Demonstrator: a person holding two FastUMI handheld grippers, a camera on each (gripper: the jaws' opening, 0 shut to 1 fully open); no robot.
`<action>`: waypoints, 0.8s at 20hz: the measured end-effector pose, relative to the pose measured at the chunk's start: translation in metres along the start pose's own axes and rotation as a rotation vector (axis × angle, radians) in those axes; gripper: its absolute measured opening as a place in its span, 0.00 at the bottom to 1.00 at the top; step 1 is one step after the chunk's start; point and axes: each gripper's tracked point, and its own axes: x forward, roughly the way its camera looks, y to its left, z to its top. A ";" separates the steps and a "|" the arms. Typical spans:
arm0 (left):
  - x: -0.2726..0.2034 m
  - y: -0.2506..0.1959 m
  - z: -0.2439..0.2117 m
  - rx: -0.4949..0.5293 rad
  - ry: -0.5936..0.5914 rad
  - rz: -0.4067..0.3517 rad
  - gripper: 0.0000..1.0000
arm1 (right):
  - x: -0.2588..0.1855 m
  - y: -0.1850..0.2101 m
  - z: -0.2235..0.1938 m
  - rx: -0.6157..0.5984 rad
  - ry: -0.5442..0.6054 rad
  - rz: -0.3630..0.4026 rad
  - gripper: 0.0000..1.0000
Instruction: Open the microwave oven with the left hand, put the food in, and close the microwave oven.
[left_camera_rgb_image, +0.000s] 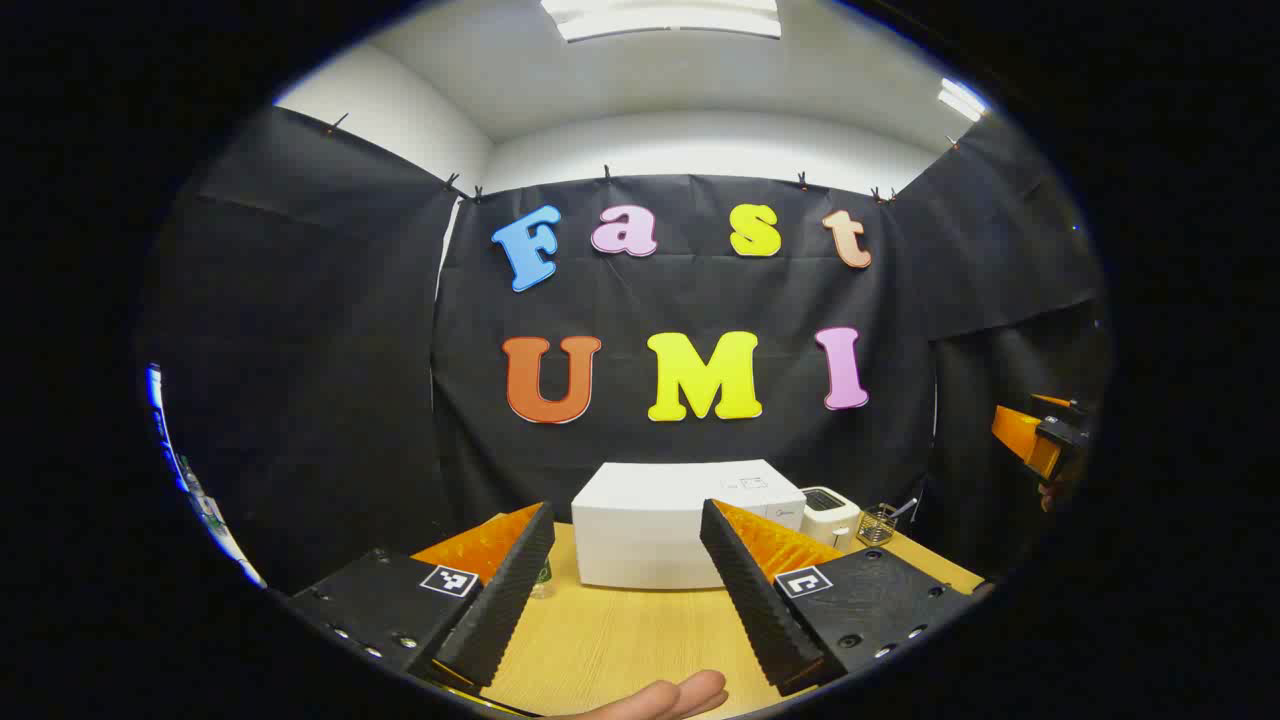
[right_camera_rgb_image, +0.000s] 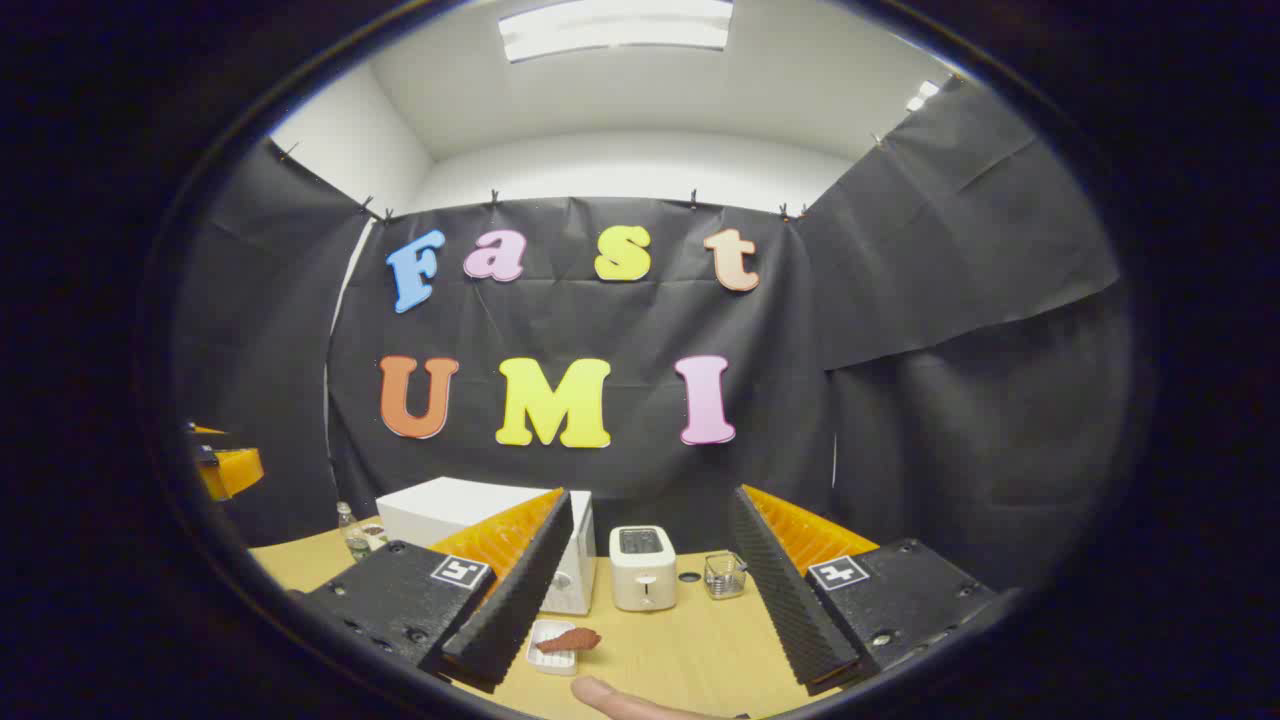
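Observation:
The white microwave (left_camera_rgb_image: 660, 535) stands at the back of the wooden table (left_camera_rgb_image: 620, 640), its door shut. My left gripper (left_camera_rgb_image: 627, 510) is open and empty, held well short of the microwave and pointing at its front. In the right gripper view the microwave (right_camera_rgb_image: 440, 508) is at the left, partly behind a finger of my gripper. The food, a reddish-brown piece (right_camera_rgb_image: 570, 640) on a small white dish (right_camera_rgb_image: 550, 658), lies on the table in front of the microwave's right end. My right gripper (right_camera_rgb_image: 652, 495) is open and empty, above and behind the dish.
A white toaster (right_camera_rgb_image: 642, 567) and a small wire holder (right_camera_rgb_image: 722, 575) stand right of the microwave. A clear bottle (right_camera_rgb_image: 350, 530) stands to its left. A person's fingers (left_camera_rgb_image: 660, 698) show at the near table edge. The right gripper (left_camera_rgb_image: 1040, 440) shows far right in the left gripper view.

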 end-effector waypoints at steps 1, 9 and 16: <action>-0.002 -0.003 0.002 -0.008 -0.008 -0.011 0.92 | -0.001 0.001 -0.001 0.003 0.000 0.004 0.95; 0.000 -0.014 -0.006 0.029 -0.005 -0.038 0.92 | -0.005 0.001 -0.003 0.006 -0.001 0.022 0.95; 0.009 -0.030 -0.017 -0.014 0.020 -0.075 0.92 | -0.008 -0.001 -0.004 -0.002 -0.002 0.025 1.00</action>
